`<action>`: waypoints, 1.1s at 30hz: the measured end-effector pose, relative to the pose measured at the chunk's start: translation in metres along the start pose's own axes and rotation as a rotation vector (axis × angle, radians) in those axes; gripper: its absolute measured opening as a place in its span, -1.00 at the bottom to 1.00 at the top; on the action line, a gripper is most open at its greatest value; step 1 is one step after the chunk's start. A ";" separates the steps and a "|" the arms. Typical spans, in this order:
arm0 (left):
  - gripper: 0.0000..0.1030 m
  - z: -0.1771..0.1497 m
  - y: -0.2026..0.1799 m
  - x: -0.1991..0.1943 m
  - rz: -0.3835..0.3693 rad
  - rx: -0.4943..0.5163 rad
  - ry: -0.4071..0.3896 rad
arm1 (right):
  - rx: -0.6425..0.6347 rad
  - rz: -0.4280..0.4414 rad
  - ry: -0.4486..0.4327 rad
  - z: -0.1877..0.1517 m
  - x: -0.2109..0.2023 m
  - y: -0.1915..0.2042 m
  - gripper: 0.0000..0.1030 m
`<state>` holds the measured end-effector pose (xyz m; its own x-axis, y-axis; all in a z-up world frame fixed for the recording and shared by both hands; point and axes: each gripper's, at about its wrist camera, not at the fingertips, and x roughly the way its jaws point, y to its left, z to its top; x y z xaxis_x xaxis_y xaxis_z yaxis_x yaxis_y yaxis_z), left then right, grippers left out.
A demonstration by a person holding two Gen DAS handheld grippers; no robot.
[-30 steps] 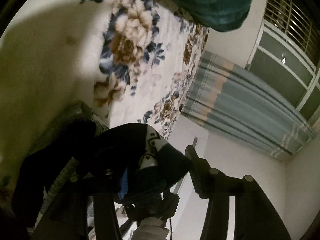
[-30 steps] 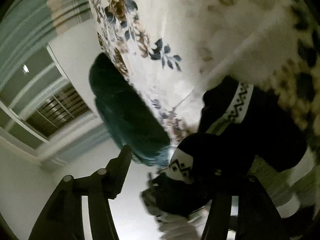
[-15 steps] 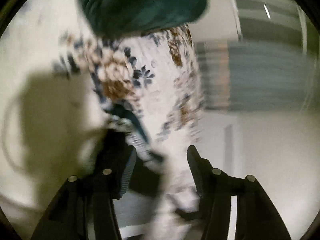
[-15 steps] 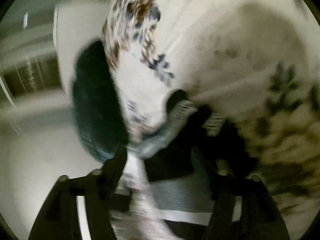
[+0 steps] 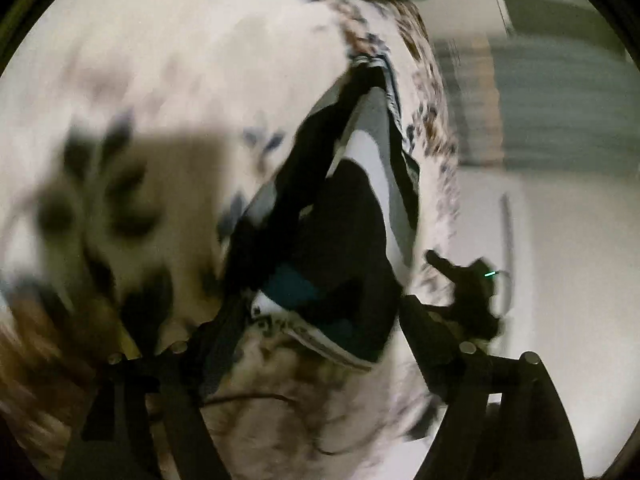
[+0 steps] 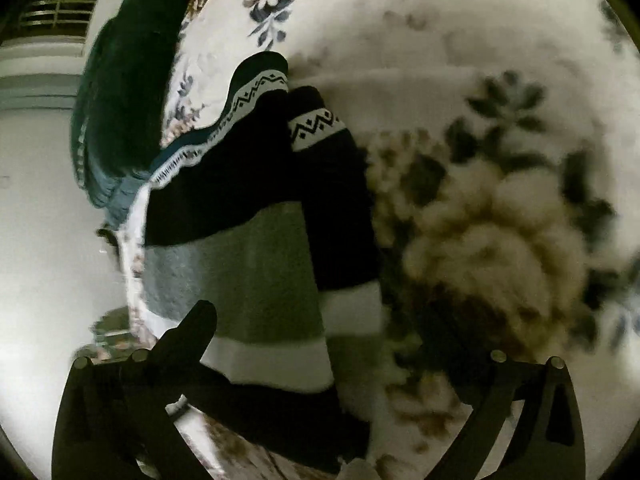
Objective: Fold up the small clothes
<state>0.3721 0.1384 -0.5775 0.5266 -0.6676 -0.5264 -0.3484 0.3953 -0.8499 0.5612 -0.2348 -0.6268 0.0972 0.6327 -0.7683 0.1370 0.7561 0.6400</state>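
Sweater (image 6: 256,240) flat on floral bed (image 6: 500,60), both grippers, left (image 5: 316,344) and right (image 6: 352,344), spread wide and empty: best smoothed first, then gripped at sleeve, folded inward evenly.

The sweater (image 6: 256,248), bunched up in the air a second ago, now lies spread on the bed (image 6: 480,80); both grippers have let go.
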 end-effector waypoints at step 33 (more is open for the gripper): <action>-0.26 0.016 -0.005 0.057 -0.058 -0.172 -0.215 | 0.051 0.178 0.043 0.041 0.033 -0.016 -0.40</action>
<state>0.4163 0.1090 -0.6035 0.6956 -0.5292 -0.4859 -0.4299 0.2353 -0.8717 0.6021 -0.2328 -0.6630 0.0821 0.7632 -0.6409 0.1710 0.6228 0.7635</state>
